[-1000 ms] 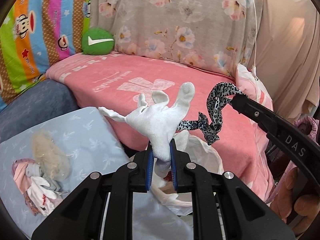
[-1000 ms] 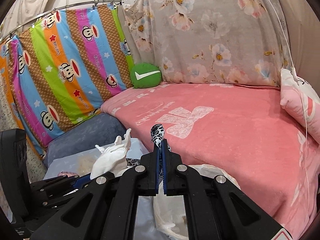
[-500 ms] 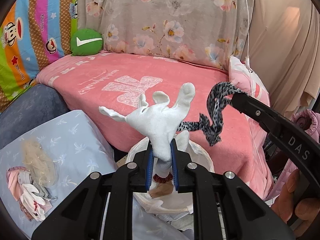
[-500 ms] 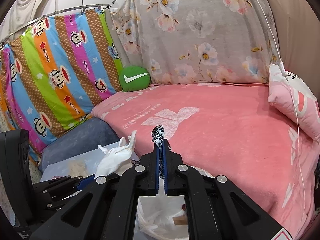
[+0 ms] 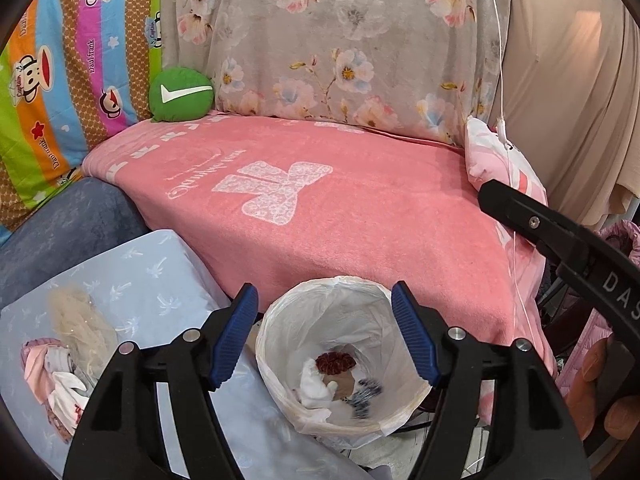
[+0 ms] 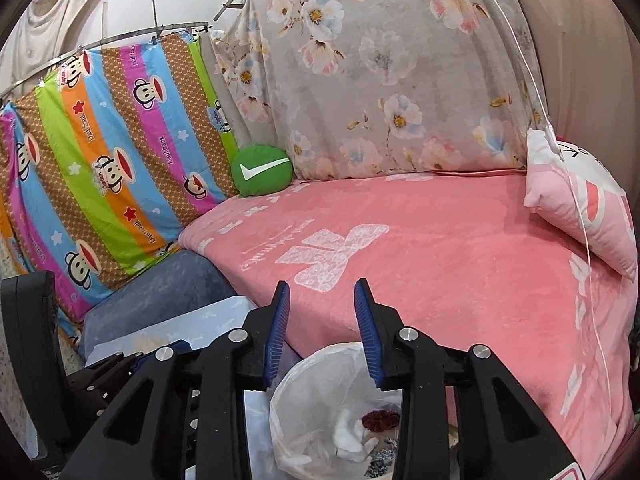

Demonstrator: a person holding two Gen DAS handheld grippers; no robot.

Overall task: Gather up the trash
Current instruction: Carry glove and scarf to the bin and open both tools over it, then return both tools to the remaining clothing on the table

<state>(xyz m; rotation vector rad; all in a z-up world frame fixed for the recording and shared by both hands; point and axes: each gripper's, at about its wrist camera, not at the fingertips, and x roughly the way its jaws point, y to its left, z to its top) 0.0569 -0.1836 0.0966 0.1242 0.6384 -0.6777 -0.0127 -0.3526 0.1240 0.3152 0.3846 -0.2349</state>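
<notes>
Glove (image 5: 316, 386) and leopard strip (image 5: 366, 394) now down in the bin (image 5: 280, 392), both tools (image 5: 324, 312) (image 6: 322, 308) released above it.

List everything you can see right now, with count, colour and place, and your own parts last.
trash bin: one, white liner, below both grippers
white glove: one, in bin
leopard strip: one, black-white, in bin
scrunchie: one, dark red, in bin
clothes pile: one, pink-white, on blue sheet
blanket: one, pink, on bed
round cushion: one, green, bed corner
pillow: one, pink, bed right
left gripper: open, empty
right gripper: open, empty
</notes>
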